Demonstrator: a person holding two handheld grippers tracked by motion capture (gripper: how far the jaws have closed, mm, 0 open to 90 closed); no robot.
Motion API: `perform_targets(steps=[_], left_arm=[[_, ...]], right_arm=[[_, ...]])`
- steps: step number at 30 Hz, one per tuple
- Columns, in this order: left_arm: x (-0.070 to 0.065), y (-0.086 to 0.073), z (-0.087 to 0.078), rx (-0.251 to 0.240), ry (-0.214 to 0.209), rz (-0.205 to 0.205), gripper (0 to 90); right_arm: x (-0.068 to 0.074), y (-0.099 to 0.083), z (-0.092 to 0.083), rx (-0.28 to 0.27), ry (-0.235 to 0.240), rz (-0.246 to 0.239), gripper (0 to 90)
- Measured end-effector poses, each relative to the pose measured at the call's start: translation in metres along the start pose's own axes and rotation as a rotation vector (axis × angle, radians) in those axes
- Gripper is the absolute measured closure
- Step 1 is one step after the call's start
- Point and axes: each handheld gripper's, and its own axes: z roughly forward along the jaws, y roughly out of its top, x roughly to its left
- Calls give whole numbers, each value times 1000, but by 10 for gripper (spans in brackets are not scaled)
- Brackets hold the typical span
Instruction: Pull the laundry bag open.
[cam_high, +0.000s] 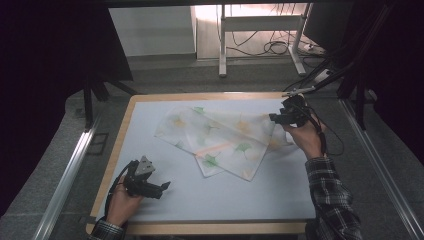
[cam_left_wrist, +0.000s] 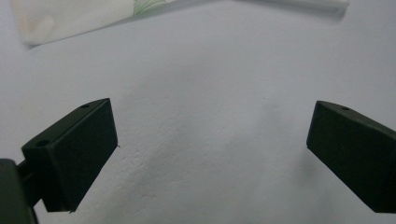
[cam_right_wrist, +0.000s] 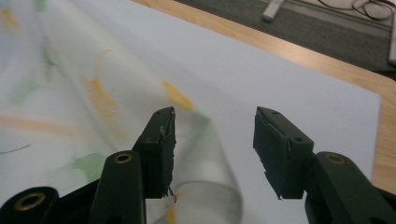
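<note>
A thin white cloth (cam_high: 220, 140) printed with green and orange leaves lies folded and skewed across the far middle of the white table top (cam_high: 250, 195). My right gripper (cam_high: 274, 118) hovers at the cloth's right end. In the right gripper view its jaws (cam_right_wrist: 215, 140) stand open with nothing between them, and a rolled fold of the cloth (cam_right_wrist: 205, 177) lies just below the left jaw. My left gripper (cam_high: 165, 186) rests low near the table's front left, apart from the cloth. Its jaws (cam_left_wrist: 212, 140) are wide open over bare table, with the cloth's edge (cam_left_wrist: 70, 18) farther ahead.
A wooden border (cam_high: 200, 228) frames the white top. Grey carpet surrounds the table, with metal rails (cam_high: 70, 170) on both sides. A desk frame (cam_high: 260, 30) and cables (cam_high: 275, 47) stand behind. Dark curtains hang left and right.
</note>
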Motion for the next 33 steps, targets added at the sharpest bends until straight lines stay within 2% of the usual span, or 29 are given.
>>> perform_targets(steps=[2,3,4,5,9,14,15,16,18,19,20,22,24,27,29,30,31,32,33], left_arm=[[0,0,0,5,-2,-2,13],[0,0,0,5,-2,-2,12],[0,0,0,5,-2,-3,12],[-1,1,0,6,0,-1,12],[-1,1,0,6,2,-1,10],[-1,2,-1,1,-7,-22,8],[-1,2,-1,1,-7,-22,8],[-2,2,-1,0,-10,-27,8],[-2,2,0,0,-11,-29,6],[-2,2,0,0,-11,-29,6],[-2,3,0,-2,-12,-32,6],[-2,3,0,-1,-12,-30,6],[-3,3,0,0,-10,-28,6],[-3,3,0,-1,-12,-29,4],[-4,3,0,-5,-15,-32,0],[-4,4,0,-5,-15,-32,0],[-4,4,0,-6,-16,-31,0],[-5,4,1,-8,-18,-34,0],[-5,4,1,-8,-18,-34,0]], right_arm=[[7,-1,-6,-8,36,-9,504],[7,-1,-6,-8,36,-9,504],[14,-3,-10,-10,68,-16,525],[26,-8,-12,4,113,-45,544],[51,-26,-12,13,184,-97,564],[79,-58,-1,27,272,-131,562],[79,-58,-1,27,272,-131,562],[87,-68,4,37,303,-138,559],[96,-80,10,52,332,-154,552],[96,-80,10,52,332,-154,552],[104,-90,16,72,356,-169,532],[107,-94,18,83,367,-176,516],[116,-104,25,122,376,-211,476],[120,-109,30,147,385,-225,467],[122,-113,36,173,367,-252,474],[123,-115,37,171,357,-262,512],[124,-115,36,167,337,-273,588],[124,-115,35,169,300,-297,668],[124,-115,35,169,300,-297,668]])
